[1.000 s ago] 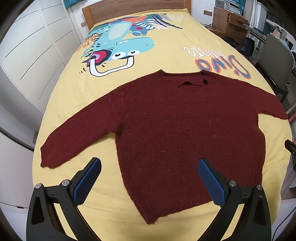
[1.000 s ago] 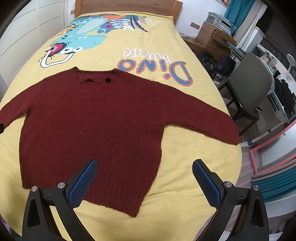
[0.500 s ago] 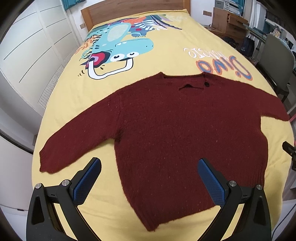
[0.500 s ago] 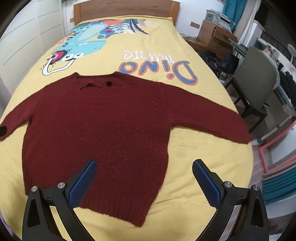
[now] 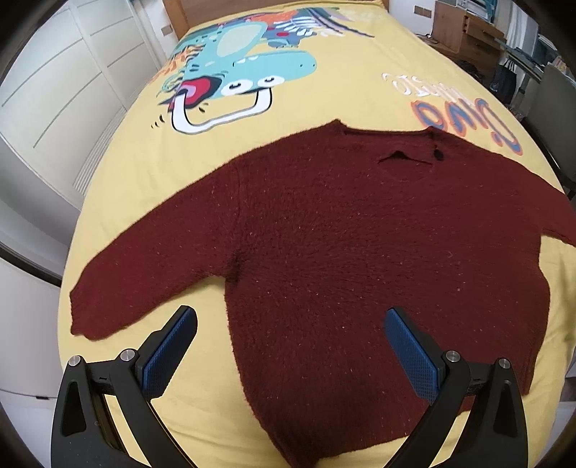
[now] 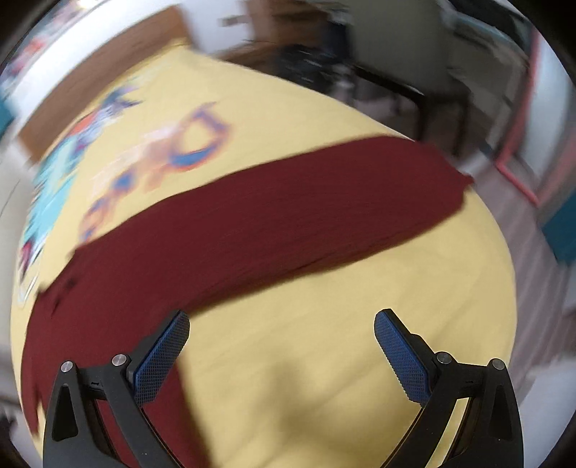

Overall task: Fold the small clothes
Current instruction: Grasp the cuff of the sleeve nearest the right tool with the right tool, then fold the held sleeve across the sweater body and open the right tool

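A dark red knitted sweater lies flat on the yellow bedspread, neckline away from me and both sleeves spread out. My left gripper hovers open above the hem, near the left side seam, with nothing between its blue pads. In the blurred right wrist view the right sleeve stretches across the picture to its cuff at the bed's right edge. My right gripper hangs open over bare bedspread just below that sleeve, its left finger above the sweater's body.
The bedspread carries a dinosaur print and lettering beyond the neckline. White wardrobe doors run along the left. A wooden dresser and a chair stand to the right of the bed.
My left gripper has moved closer to the sweater. My right gripper has swung fast to the right and dropped lower, so the right sleeve fills its blurred view.
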### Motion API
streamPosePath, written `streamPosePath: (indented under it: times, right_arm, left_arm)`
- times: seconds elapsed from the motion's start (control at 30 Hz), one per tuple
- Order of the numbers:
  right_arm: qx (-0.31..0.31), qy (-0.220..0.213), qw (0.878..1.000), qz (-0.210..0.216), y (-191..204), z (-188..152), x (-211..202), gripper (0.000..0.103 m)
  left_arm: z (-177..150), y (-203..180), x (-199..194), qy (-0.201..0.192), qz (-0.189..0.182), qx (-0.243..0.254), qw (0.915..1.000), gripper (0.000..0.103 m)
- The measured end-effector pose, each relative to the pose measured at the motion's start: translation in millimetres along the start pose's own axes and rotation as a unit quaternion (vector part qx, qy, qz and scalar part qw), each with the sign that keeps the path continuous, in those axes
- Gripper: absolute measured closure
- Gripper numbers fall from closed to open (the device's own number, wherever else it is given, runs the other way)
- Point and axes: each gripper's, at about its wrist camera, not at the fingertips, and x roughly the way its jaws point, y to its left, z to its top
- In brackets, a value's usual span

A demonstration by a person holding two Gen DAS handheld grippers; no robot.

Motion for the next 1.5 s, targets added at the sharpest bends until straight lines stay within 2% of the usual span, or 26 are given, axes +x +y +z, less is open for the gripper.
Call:
streamPosePath:
  times: [0.13, 0.3, 0.4, 0.47, 0.53, 0.57, 0.6, 0.63, 0.67, 0.7, 0.8, 0.93, 1.07, 1.13, 1.27, 1.37, 1.5]
  right_arm:
    - [0.079, 0.027, 0.996, -0.029, -52, 37, 45, 0.001]
    - [0.169, 0.032, 0.985, -0.018, -104, 61, 71, 0.001]
    - [0.189, 0.039, 0.981, -0.022, -117, 71, 85, 0.001]
    - [0.185, 0.045, 0.981, -0.033, -111, 77, 93, 0.002]
    - [0.170, 0.046, 0.983, -0.048, -105, 85, 97, 0.019]
    - [0.165, 0.044, 0.984, -0.047, -103, 86, 97, 0.035]
    - [0.162, 0.042, 0.985, -0.042, -100, 90, 97, 0.056]
    - [0.161, 0.041, 0.986, -0.029, -98, 94, 97, 0.069]
    - [0.156, 0.046, 0.987, -0.007, -96, 103, 97, 0.086]
    - [0.144, 0.048, 0.988, -0.004, -93, 108, 95, 0.087]
    - [0.071, 0.031, 0.997, -0.024, -67, 126, 77, 0.089]
    - [-0.011, -0.018, 1.000, 0.016, -17, 141, 30, 0.089]
    - [-0.080, -0.062, 0.994, 0.047, 43, 146, -23, 0.089]
    - [-0.104, -0.075, 0.990, 0.061, 64, 133, -46, 0.089]
    - [-0.155, -0.089, 0.978, 0.105, 135, 117, -83, 0.090]
    - [-0.192, -0.080, 0.969, 0.132, 193, 96, -99, 0.090]
    - [-0.224, -0.058, 0.960, 0.154, 250, 67, -98, 0.090]
  left_arm:
    - [-4, 6, 27, 0.032, -0.010, -0.004, 0.9994, 0.001]
    - [-13, 20, 54, 0.066, -0.005, -0.013, 0.9977, 0.001]
    - [-12, 27, 63, 0.073, -0.002, -0.019, 0.9971, 0.001]
    - [-10, 32, 67, 0.075, -0.006, -0.028, 0.9968, 0.001]
    - [-9, 34, 69, 0.076, -0.013, -0.033, 0.9965, 0.001]
    - [-9, 35, 70, 0.077, -0.015, -0.034, 0.9964, 0.001]
    - [-9, 35, 71, 0.077, -0.017, -0.032, 0.9964, 0.001]
    - [-9, 35, 72, 0.078, -0.016, -0.027, 0.9964, 0.001]
    - [-9, 36, 73, 0.078, -0.011, -0.021, 0.9967, 0.001]
    - [-8, 37, 74, 0.075, -0.006, -0.018, 0.9970, 0.001]
    - [-9, 42, 70, 0.063, 0.003, -0.010, 0.9979, 0.001]
    - [-12, 50, 68, 0.060, -0.007, -0.013, 0.9981, 0.001]
    - [-12, 53, 63, 0.049, -0.015, -0.011, 0.9987, 0.001]
    - [-13, 54, 58, 0.042, -0.019, -0.012, 0.9989, 0.001]
    - [-7, 56, 54, 0.033, -0.025, -0.013, 0.9991, 0.001]
    - [-2, 53, 52, 0.027, -0.028, -0.011, 0.9992, 0.001]
    - [2, 55, 51, 0.023, -0.030, -0.014, 0.9992, 0.001]
